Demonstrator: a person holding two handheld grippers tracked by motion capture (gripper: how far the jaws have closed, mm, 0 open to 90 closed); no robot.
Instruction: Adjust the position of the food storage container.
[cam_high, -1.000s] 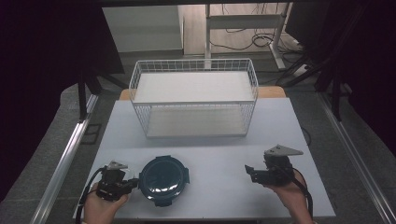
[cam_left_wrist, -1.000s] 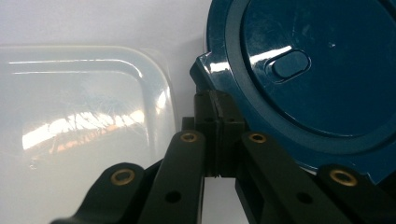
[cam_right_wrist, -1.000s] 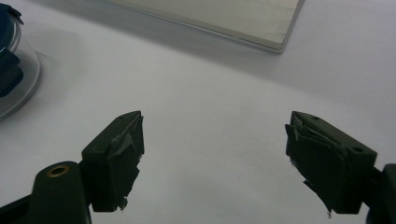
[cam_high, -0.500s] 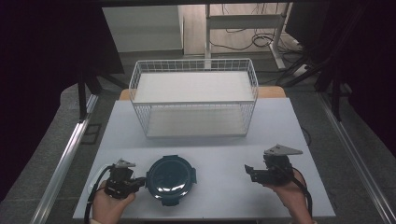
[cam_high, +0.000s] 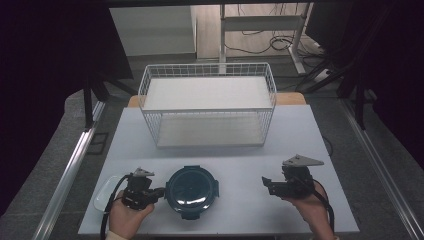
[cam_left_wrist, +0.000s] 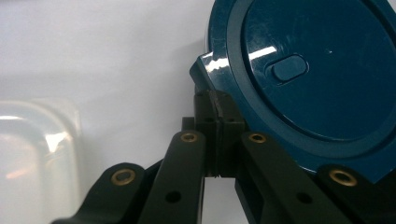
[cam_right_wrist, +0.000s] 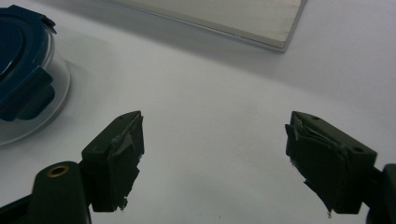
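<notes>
from above, a pale translucent container (cam_high: 106, 192) lies at the far left of the white tabletop (cam_high: 240, 160), just beside the left gripper (cam_high: 159, 192), whose tips reach the left rim of the round dark blue lid (cam_high: 192, 191) near the front edge. the left gripper view brings out what the high view is too small to tell: the fingers (cam_left_wrist: 205, 114) are pressed fully together with nothing between them, their tips right at a corner latch tab of the lid (cam_left_wrist: 322, 74), and whether they actually touch it cannot be told; an oval vent button sits on the lid's top, and the pale container (cam_left_wrist: 32, 158) shows as a blurred rounded shape at the left. behind the lid, the high view alone gives the white wire basket (cam_high: 208, 107) standing toward the back of the tabletop. to the right, well apart from the lid, the right gripper (cam_high: 266, 183) is held in a hand with its fingers spread wide and nothing in them. the right gripper view confirms the wide gap over bare tabletop (cam_right_wrist: 215, 140), and adds that the lid (cam_right_wrist: 21, 70) sits on a clear bowl whose rim shows below a side latch.
</notes>
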